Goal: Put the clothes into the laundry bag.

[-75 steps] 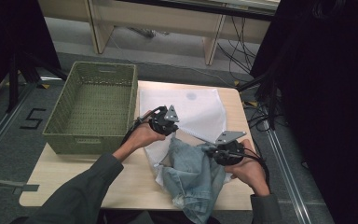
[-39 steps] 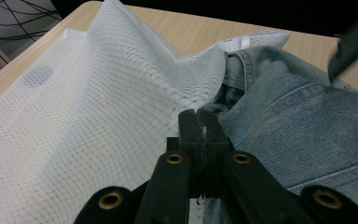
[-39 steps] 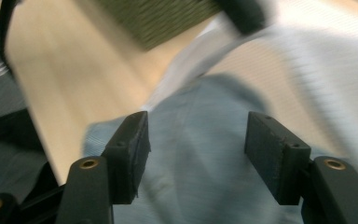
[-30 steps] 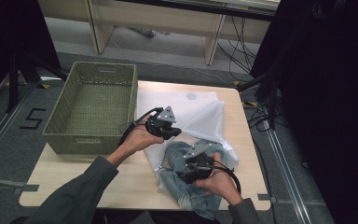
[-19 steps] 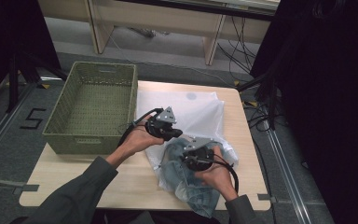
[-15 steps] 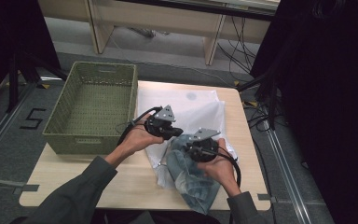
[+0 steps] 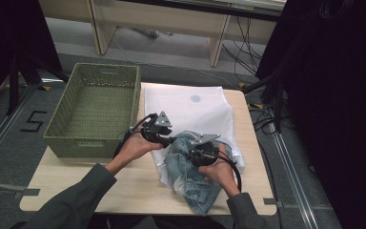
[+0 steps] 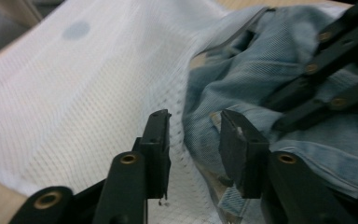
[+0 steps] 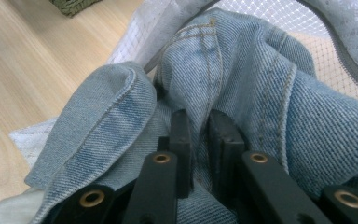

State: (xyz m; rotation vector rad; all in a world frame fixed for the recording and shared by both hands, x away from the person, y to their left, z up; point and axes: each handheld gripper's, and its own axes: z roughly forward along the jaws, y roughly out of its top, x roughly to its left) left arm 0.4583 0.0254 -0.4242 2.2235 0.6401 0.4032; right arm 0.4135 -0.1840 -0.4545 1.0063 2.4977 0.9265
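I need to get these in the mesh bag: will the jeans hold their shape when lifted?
Probably not: the jeans lie crumpled in soft folds, so they would likely sag. The right gripper pinches one fold, so the rest may trail. The thick denim looks fairly heavy against the thin mesh bag.

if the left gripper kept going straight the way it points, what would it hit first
Most likely the white mesh laundry bag, right where the jeans bulge under its netting. The left gripper has its fingers open just above that mesh; depth is hard to judge, so it may already be brushing it.
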